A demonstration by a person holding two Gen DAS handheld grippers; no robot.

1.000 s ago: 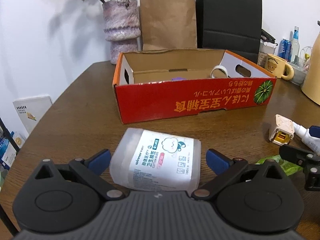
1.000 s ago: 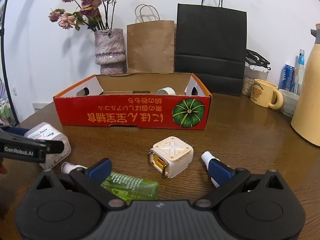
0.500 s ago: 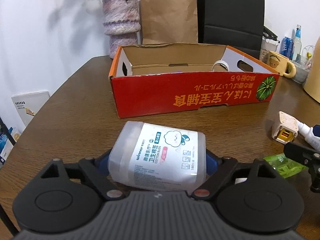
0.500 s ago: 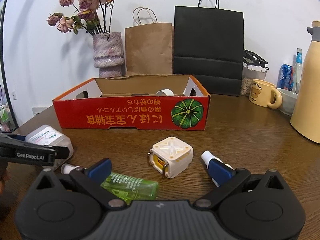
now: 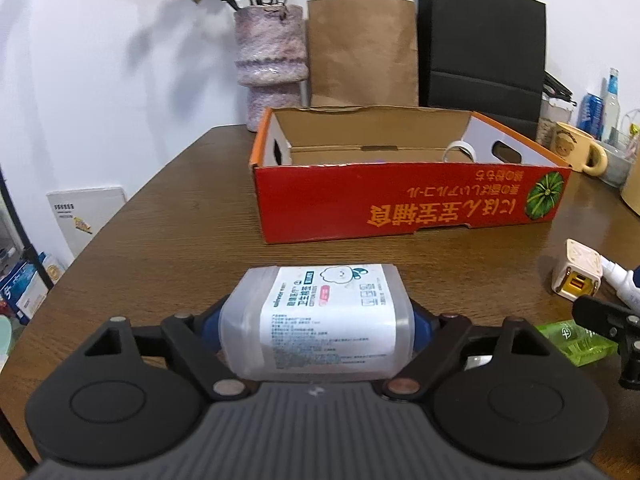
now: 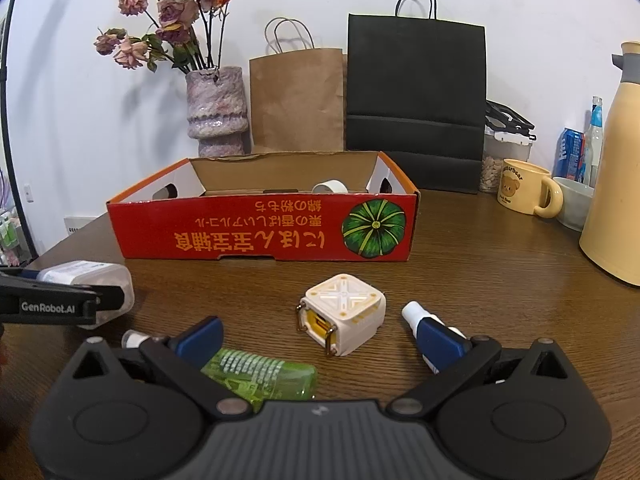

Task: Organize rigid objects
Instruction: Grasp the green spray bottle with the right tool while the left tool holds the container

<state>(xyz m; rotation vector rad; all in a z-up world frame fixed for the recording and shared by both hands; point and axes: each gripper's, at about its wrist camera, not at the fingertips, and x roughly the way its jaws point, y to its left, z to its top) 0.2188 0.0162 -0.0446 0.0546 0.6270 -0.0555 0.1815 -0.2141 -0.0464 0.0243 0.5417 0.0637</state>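
Brown wooden table (image 6: 480,280) (white wall (image 6: 80,120) behind).

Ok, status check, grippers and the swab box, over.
Left gripper closing on the swab box, pads on both ends. Right gripper open, empty, over the cube. Red tray ahead, path clear.

Left tongs (image 5: 316,322) closing from wide apart onto cotton-swab tub (image 5: 320,320), blue pads now against its ends.

Wood-grain table (image 6: 480,280) w/ slight sheen, matt cardboard box (image 6: 264,236), frosted plastic tub (image 5: 316,320).
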